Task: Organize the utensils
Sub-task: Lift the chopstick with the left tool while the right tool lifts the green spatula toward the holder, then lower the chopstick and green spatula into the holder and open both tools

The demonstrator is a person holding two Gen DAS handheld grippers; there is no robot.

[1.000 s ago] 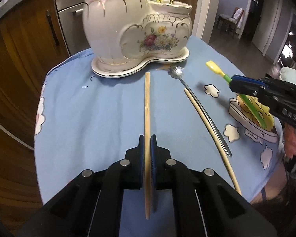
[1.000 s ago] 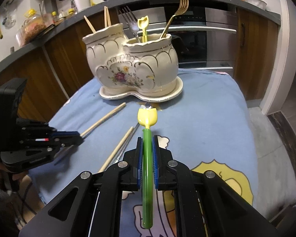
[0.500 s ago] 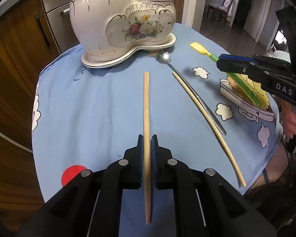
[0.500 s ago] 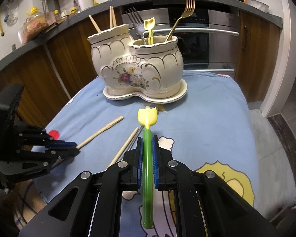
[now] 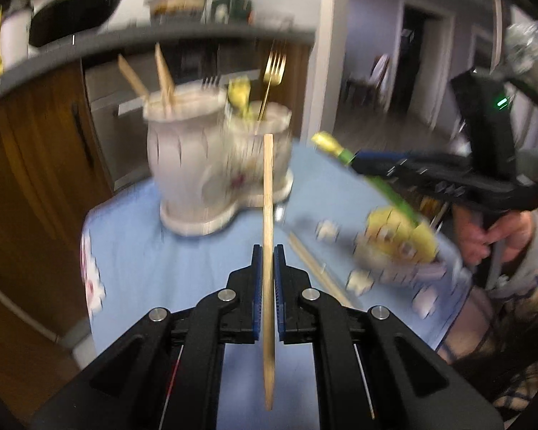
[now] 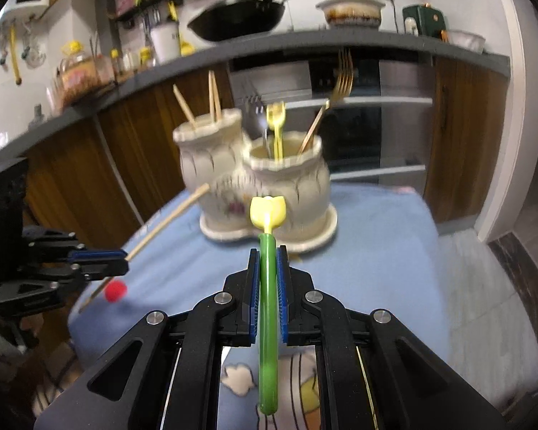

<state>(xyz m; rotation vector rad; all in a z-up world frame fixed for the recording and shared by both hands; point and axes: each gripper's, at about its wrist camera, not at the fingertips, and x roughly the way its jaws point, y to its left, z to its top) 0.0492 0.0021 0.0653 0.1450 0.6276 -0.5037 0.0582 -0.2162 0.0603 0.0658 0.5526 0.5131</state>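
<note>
My left gripper (image 5: pixel 268 251) is shut on a wooden chopstick (image 5: pixel 268 193), held in the air and pointing at the white two-pot ceramic holder (image 5: pixel 197 175). My right gripper (image 6: pixel 268 251) is shut on a green-handled utensil with a yellow tulip head (image 6: pixel 268 211), raised in front of the holder (image 6: pixel 287 182). The holder's left pot holds chopsticks (image 6: pixel 213 100); its right pot holds forks and a yellow utensil (image 6: pixel 276 122). The left gripper also shows in the right wrist view (image 6: pixel 120 259), the right gripper in the left wrist view (image 5: pixel 358 161).
The holder stands on a blue cartoon-print tablecloth (image 6: pixel 376 243). Another chopstick (image 5: pixel 315 265) lies on the cloth. A red dot (image 6: pixel 115 292) marks the cloth's left edge. Wooden cabinets (image 6: pixel 132 165) and an oven (image 6: pixel 369 125) stand behind the table.
Both grippers have lifted their utensils off the table and tilted up toward the holder. The left view is motion-blurred.
</note>
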